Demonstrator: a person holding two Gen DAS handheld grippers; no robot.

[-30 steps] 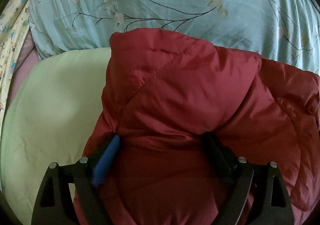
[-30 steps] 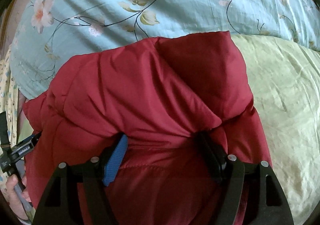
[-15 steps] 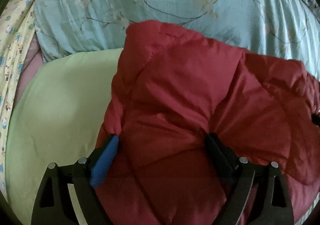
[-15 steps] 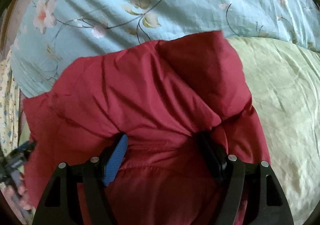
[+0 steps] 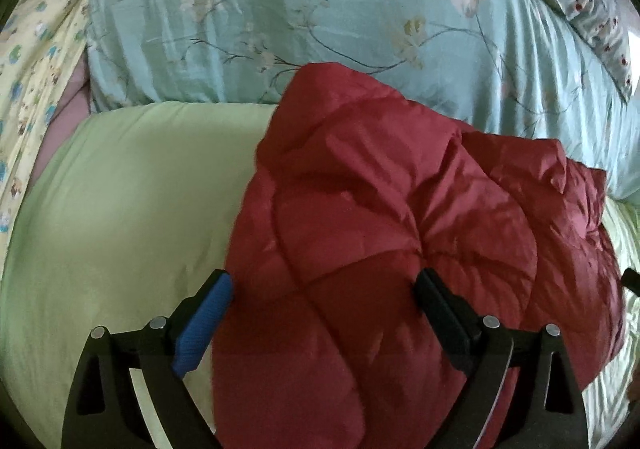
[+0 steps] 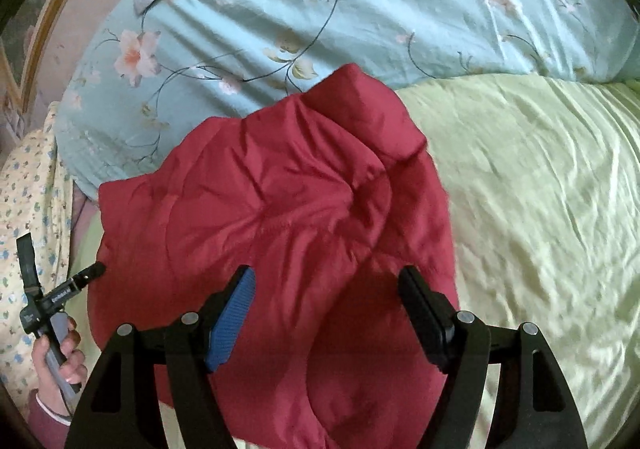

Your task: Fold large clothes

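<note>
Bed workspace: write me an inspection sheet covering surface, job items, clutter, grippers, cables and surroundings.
Surface: green bedsheet, wrinkled.
Job's things: red puffy jacket, bunched in folds on the bedsheet.
Clutter: blue floral quilt behind the jacket; yellow patterned cloth at the left; dotted pillow on the quilt.
Grippers: left gripper and right gripper both open, jacket between their fingers.
Cables: nothing seen.
Surroundings: wooden frame beyond the quilt.

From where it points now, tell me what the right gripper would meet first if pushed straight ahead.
The right gripper would run into the red puffer jacket first: its padded fabric already bulges between the open fingers. Beyond it lies the floral blue duvet, though depth there is hard to judge.
</note>
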